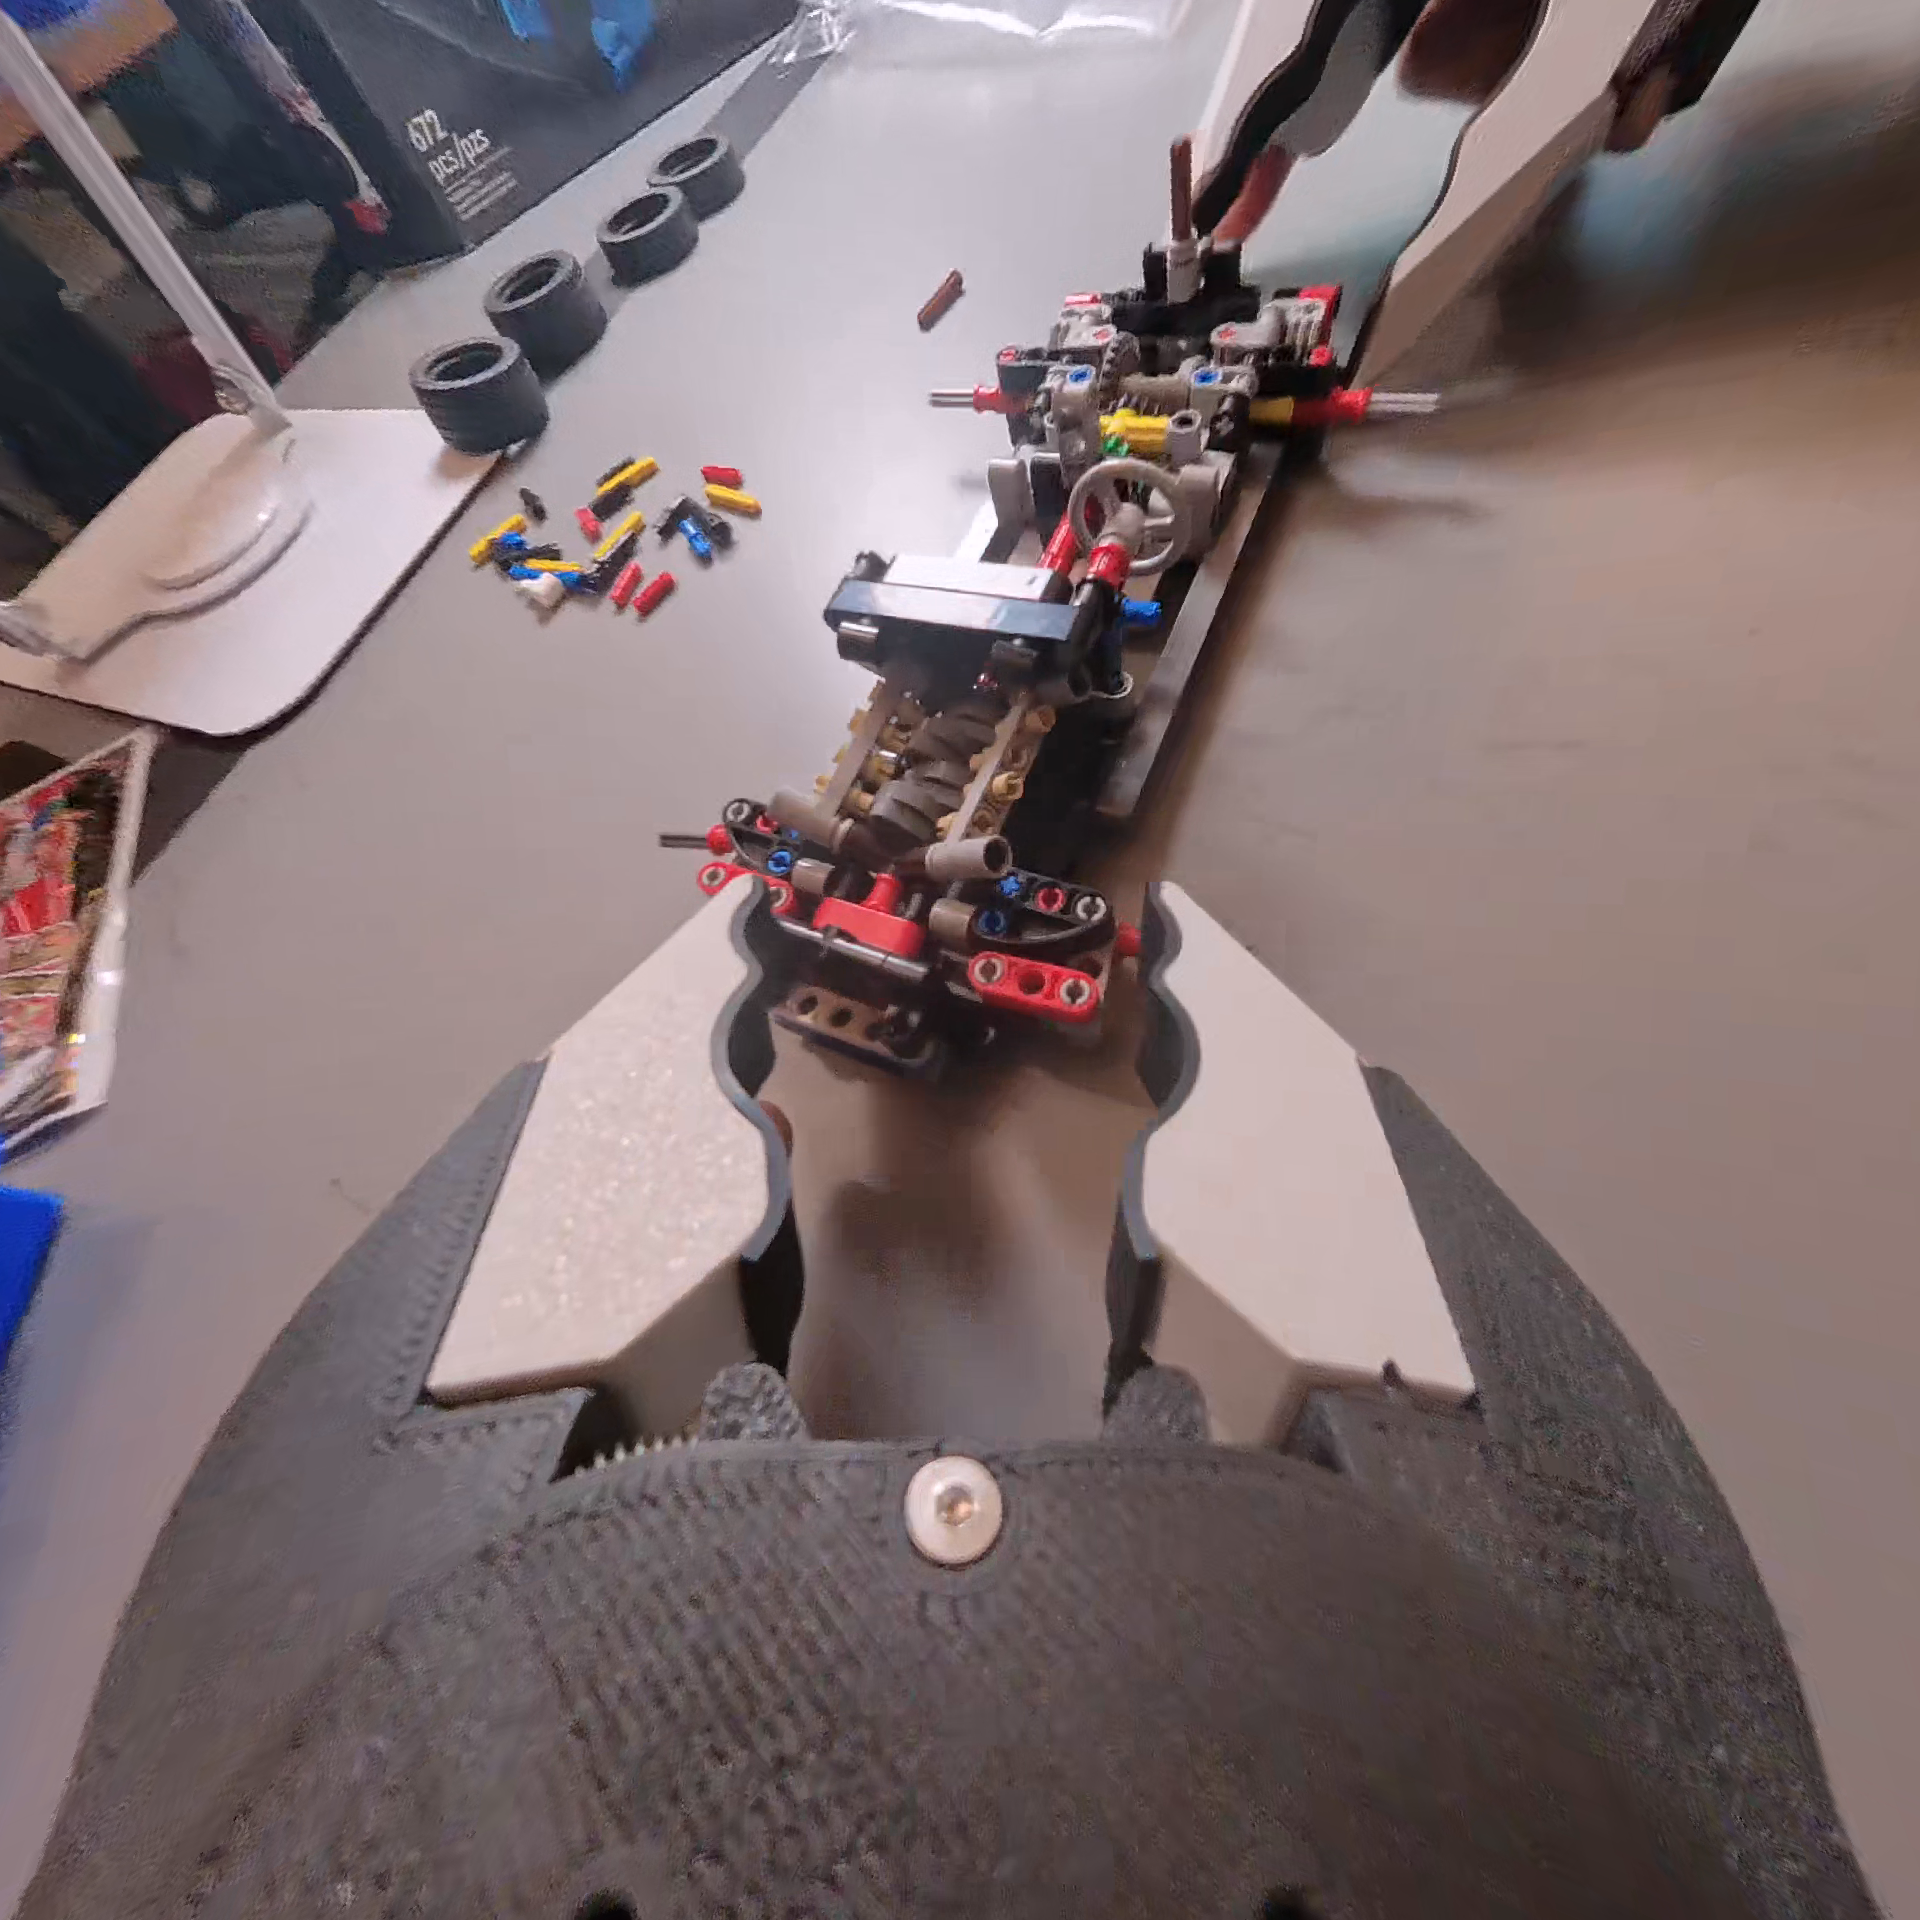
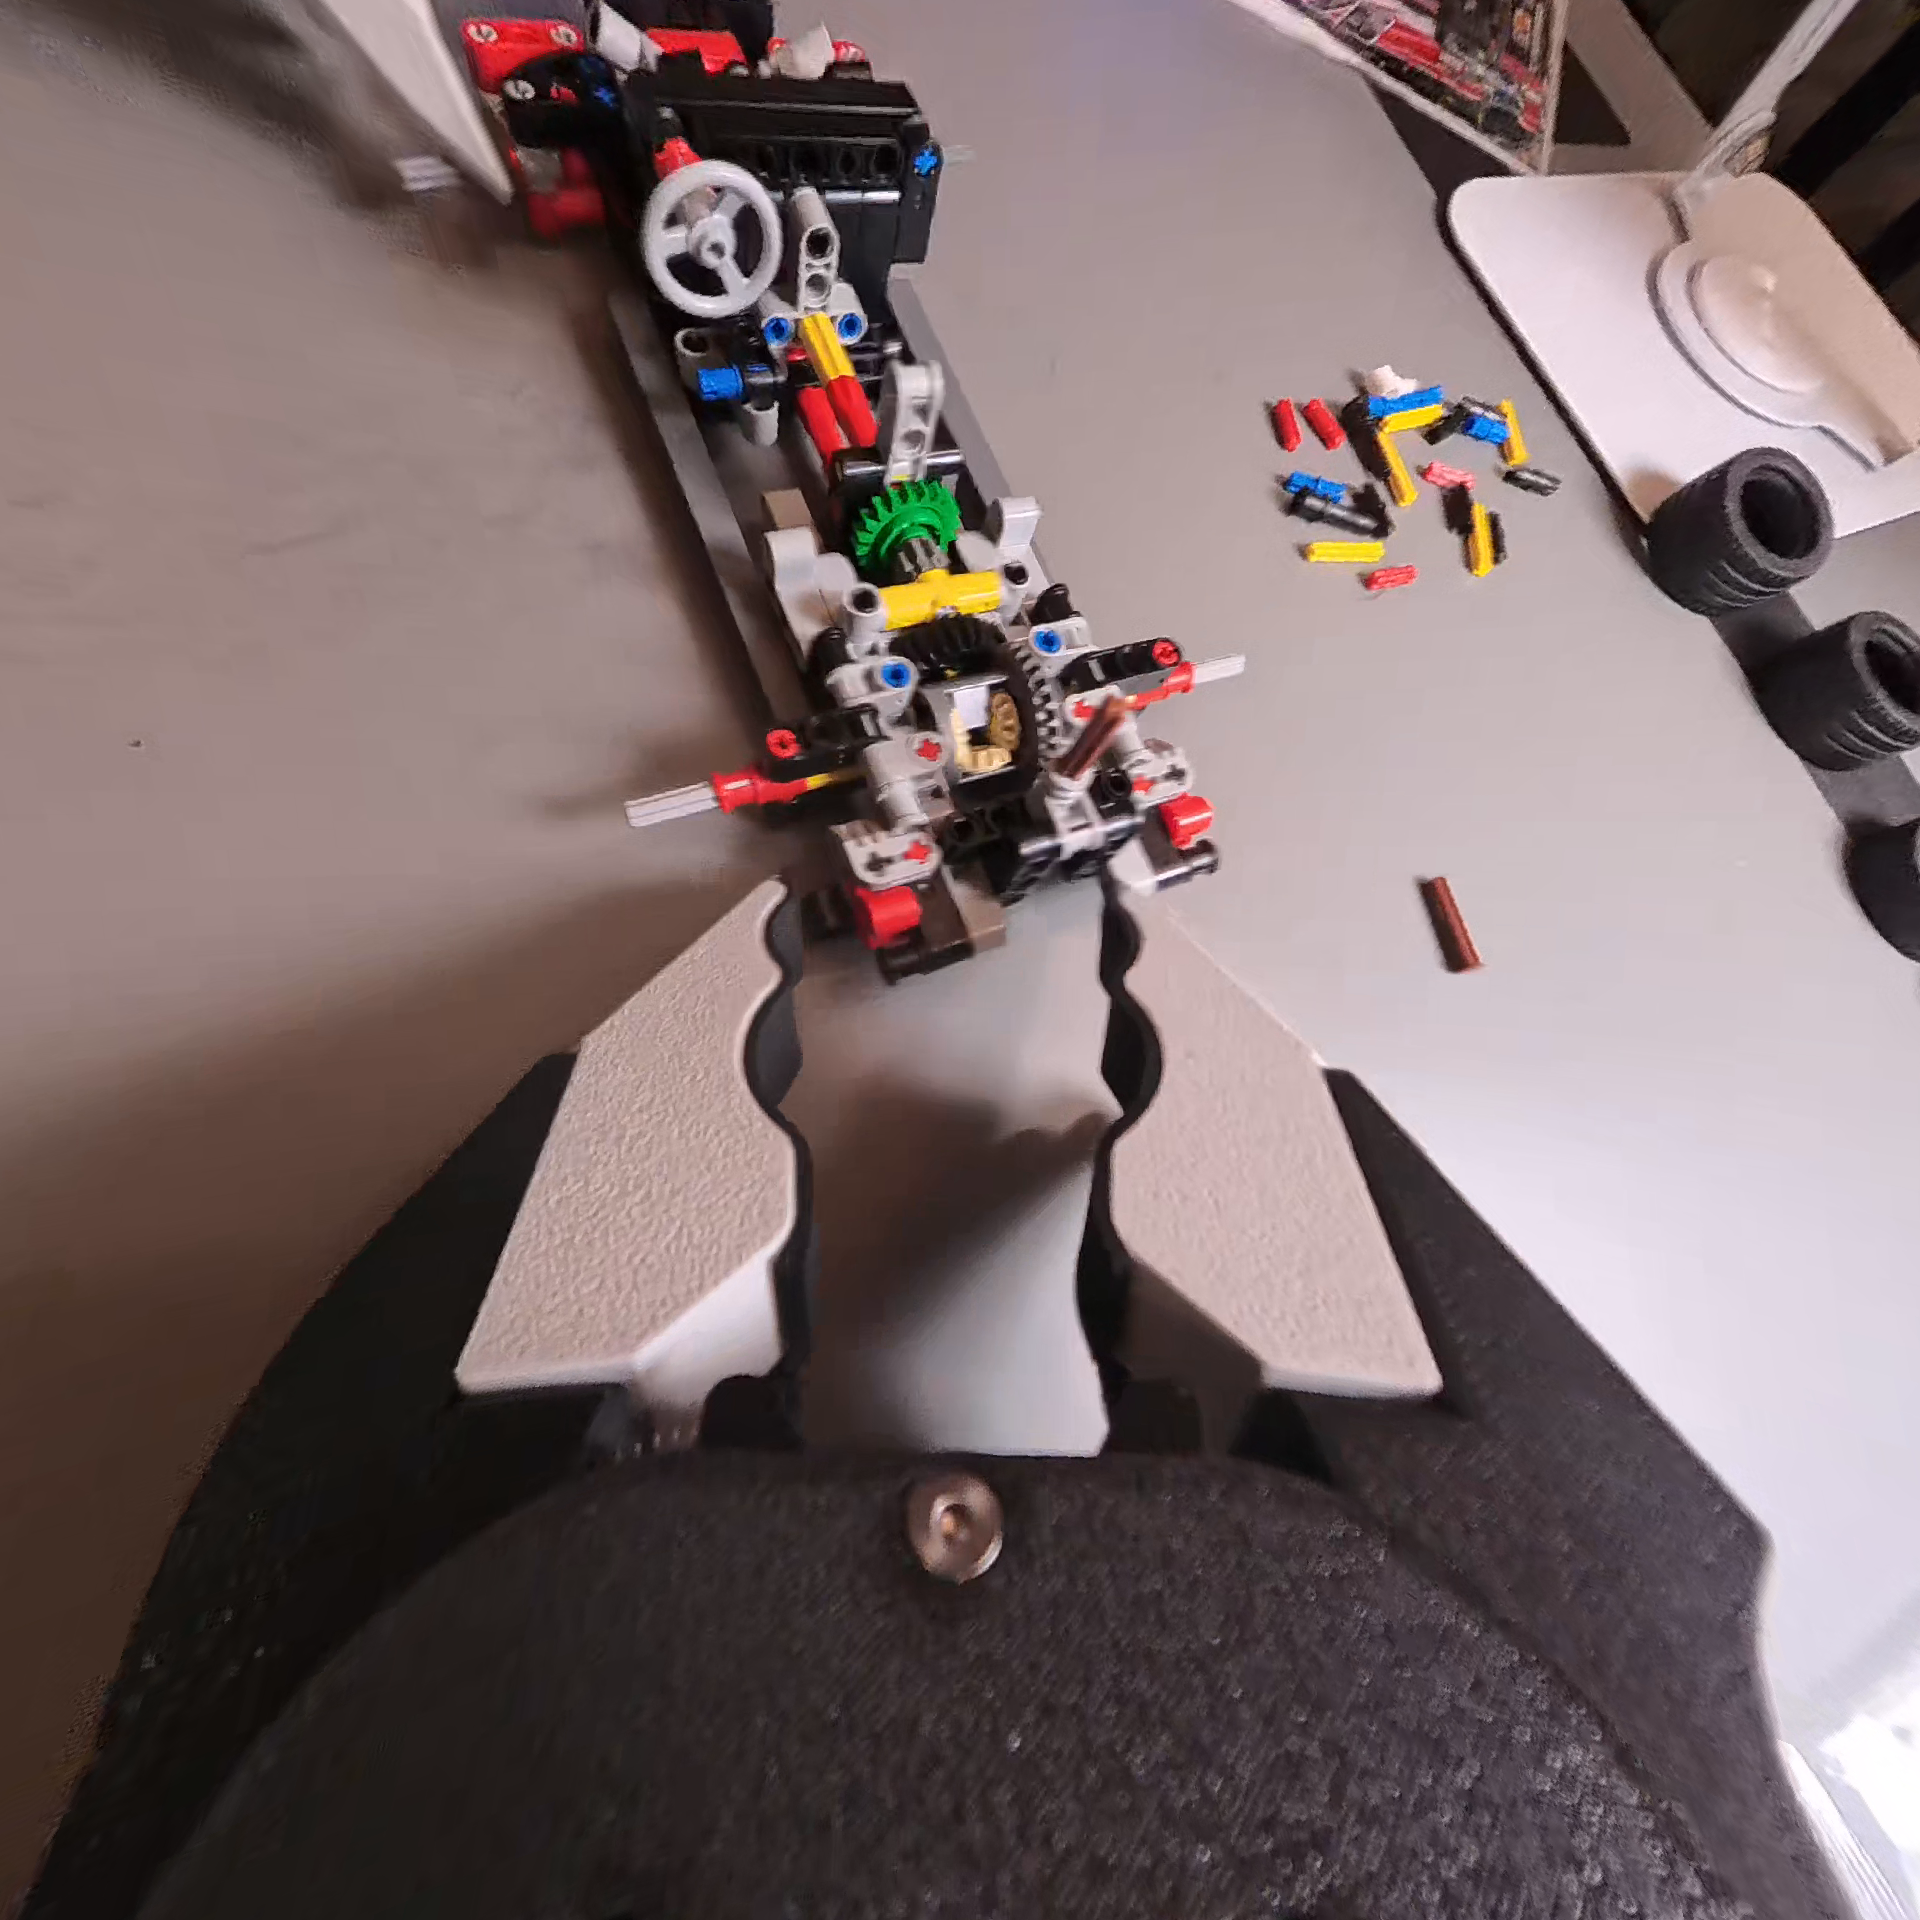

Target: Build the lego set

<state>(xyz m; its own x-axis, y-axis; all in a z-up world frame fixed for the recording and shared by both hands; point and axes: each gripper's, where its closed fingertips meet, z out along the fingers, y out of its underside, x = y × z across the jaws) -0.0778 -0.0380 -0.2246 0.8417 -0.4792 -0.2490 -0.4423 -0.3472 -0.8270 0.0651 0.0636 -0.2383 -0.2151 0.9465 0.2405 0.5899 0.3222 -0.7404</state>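
A long lego car chassis (image 1: 935, 727) lies on the grey table, with a grey steering wheel (image 1: 1127, 509) at its middle. My left gripper (image 1: 951, 904) is closed on the chassis's near end, pads against both sides. In the right wrist view the chassis (image 2: 894, 582) runs away from me, with a green gear. My right gripper (image 2: 945, 888) is open, its tips on either side of the rear end. It shows blurred in the left wrist view (image 1: 1283, 291). A brown axle (image 2: 1096, 732) stands tilted in a grey connector at the rear.
A loose brown axle (image 2: 1451, 923) lies right of the rear end. A scatter of small pins (image 2: 1403, 468) and several black tyres (image 2: 1745, 530) lie beyond it. A white stand base (image 2: 1662, 312), a dark box (image 1: 447, 125) and a booklet (image 1: 52, 914) ring the table. There is about 20 centimetres between the tips of the two grippers.
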